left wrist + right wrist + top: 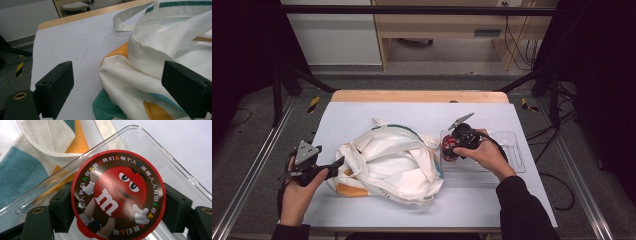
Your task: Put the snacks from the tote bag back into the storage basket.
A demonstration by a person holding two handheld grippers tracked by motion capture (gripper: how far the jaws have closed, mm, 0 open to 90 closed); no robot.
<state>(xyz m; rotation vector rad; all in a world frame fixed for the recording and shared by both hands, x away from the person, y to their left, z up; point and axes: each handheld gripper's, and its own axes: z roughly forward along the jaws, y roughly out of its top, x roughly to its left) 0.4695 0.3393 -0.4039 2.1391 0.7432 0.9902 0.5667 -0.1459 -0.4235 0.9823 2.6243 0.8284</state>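
A white cloth tote bag (387,165) with orange and teal patches lies crumpled in the middle of the table. My left gripper (339,164) stands open at the bag's left edge; in the left gripper view the bag (150,55) bulges into the gap between the jaws of the left gripper (117,85), nearer the right jaw. A round candy tub (117,195) with a red cartoon lid sits in a clear plastic tray (155,138). My right gripper (118,207) is shut on the tub (448,150), one jaw on each side under the lid.
The clear tray (507,155) lies right of the bag, and the bag's cloth (30,165) touches its left end. A wooden strip (419,96) runs along the table's far edge. Metal frame rails flank the table, and cables lie on the floor at the right.
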